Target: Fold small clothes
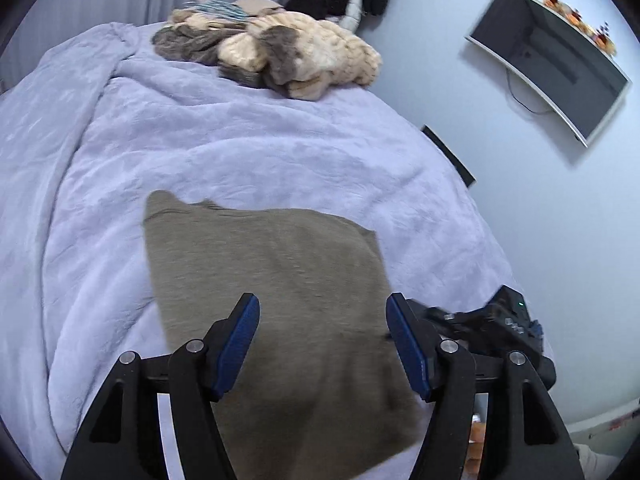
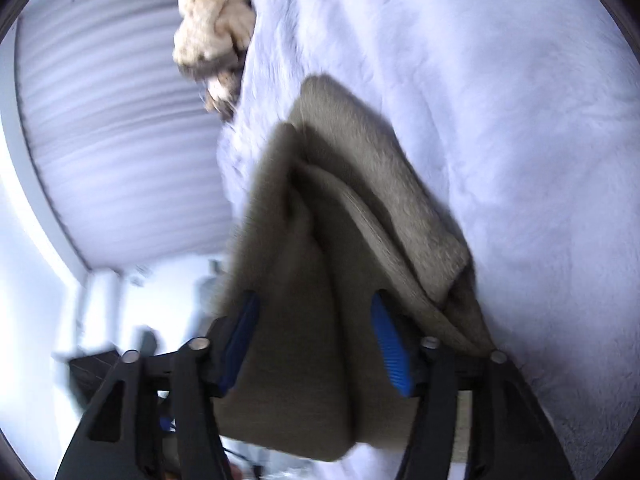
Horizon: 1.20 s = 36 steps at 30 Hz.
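The olive-brown garment (image 1: pixel 272 292) is lying on the lavender plush blanket (image 1: pixel 240 152) that is covering the bed, directly below and ahead of the left gripper (image 1: pixel 322 346). That gripper's jaws are standing wide apart with nothing pinched; the cloth is showing in the gap without touching the blue pads (image 1: pixel 240 344). In the left wrist view the garment's long axis is running away from the gripper toward the heap of beige and grey furry clothes (image 1: pixel 280 48).

The right gripper (image 2: pixel 316 340) is also gaping, its pads (image 2: pixel 390 348) clear of the folded garment (image 2: pixel 320 264), which is lying layered between and beyond them. No writing is legible anywhere.
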Available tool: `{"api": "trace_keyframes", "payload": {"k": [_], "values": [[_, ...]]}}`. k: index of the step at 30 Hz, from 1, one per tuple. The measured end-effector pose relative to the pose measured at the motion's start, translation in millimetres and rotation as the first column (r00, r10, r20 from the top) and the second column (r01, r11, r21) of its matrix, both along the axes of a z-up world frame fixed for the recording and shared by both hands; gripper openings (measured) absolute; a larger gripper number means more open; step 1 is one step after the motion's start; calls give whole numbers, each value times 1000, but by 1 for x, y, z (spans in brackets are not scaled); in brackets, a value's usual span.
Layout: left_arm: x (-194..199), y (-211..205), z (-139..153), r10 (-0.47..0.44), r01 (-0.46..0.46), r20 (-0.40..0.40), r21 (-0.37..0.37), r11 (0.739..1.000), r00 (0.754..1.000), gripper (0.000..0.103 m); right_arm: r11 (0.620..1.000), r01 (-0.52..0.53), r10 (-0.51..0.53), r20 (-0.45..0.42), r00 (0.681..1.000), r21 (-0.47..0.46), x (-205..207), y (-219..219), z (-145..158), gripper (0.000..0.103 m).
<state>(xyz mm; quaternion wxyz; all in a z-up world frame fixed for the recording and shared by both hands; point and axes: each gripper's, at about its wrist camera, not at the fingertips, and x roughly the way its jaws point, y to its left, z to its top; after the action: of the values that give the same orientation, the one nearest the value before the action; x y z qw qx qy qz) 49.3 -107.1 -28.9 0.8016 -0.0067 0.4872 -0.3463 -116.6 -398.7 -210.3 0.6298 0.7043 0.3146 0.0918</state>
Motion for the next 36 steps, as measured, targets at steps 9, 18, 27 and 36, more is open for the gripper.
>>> {"api": "trace_keyframes", "payload": {"k": [9, 18, 27, 36], "values": [[24, 59, -79, 162, -146, -56, 215, 966, 985, 67, 975, -199, 195, -48, 980, -99, 45, 27, 20, 75], [15, 58, -80, 161, -149, -59, 176, 973, 985, 67, 717, -359, 335, -157, 929, -597, 90, 63, 93, 16], [8, 33, -92, 87, -74, -56, 205, 976, 995, 82, 684, -346, 251, -238, 938, -642, 62, 38, 72, 16], [6, 43, -80, 123, -113, -28, 229, 967, 992, 85, 621, -360, 201, -302, 932, -696, 54, 35, 68, 17]]}}
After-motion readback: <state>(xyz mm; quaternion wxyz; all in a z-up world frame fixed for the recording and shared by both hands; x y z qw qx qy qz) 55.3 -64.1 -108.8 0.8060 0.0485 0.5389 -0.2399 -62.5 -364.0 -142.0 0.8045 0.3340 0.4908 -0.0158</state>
